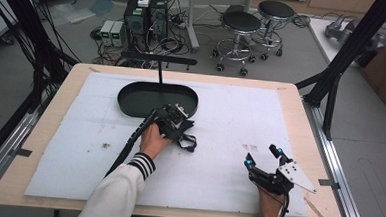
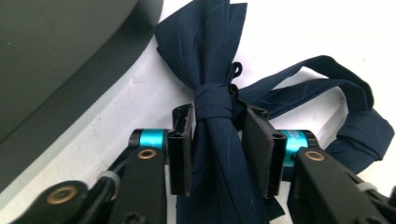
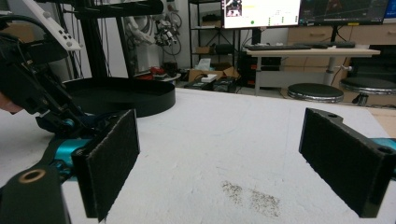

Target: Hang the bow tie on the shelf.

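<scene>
My left hand-held gripper point(image 2: 218, 140) is clamped on the knot of the navy fabric bow tie point(image 2: 212, 100), lying on the white worktop point(image 1: 229, 135) beside the black oval tray point(image 1: 131, 101). My right hand-held gripper point(image 3: 233, 163) is wide apart, holding nothing.

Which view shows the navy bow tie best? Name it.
The left gripper view: the bow tie lies close up, knot between the left gripper pads. In the high view it's small, half hidden. The right gripper view barely shows it.

Grey floor point(image 1: 283, 68), two round stools point(image 1: 241, 22), cabled computer towers point(image 1: 146, 16)
</scene>
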The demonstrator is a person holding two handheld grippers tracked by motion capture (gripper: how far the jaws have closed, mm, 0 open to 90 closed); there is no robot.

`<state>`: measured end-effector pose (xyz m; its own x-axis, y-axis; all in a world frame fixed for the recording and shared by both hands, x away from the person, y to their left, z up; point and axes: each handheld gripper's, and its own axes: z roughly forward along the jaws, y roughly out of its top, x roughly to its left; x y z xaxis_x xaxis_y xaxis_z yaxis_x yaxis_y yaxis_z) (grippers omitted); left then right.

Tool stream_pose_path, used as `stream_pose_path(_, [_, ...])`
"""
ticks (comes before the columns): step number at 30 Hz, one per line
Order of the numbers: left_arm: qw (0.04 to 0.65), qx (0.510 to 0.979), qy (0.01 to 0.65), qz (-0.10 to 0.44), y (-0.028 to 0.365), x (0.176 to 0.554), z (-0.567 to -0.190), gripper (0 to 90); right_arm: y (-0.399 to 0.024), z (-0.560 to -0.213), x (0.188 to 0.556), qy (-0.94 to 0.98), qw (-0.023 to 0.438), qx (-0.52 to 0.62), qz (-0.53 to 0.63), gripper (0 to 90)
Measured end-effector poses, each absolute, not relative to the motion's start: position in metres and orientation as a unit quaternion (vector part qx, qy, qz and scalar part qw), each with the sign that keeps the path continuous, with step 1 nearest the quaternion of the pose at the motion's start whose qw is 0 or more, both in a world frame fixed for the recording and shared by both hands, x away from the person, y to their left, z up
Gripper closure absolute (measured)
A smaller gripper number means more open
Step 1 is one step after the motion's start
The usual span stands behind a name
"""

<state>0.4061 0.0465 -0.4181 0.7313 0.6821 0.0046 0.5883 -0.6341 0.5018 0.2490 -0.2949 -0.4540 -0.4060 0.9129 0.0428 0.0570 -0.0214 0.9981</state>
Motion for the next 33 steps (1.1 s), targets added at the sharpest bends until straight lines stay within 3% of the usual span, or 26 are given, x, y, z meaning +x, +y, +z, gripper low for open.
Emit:
stream_pose_path(18, [0.286, 0.878, 0.375, 0.083, 0.051, 0.405, -0.411, 74.5, -0.295, -0.454, 0.249, 0.597, 0.362, 0.407, 0.589, 11.3])
stream_pose_path(33, [0.378, 0.839, 0.369, 0.131, 0.066, 0.396, -0.392, 74.9, -0.294, -0.454, 0.249, 0.598, 0.363, 0.405, 0.589, 11.3])
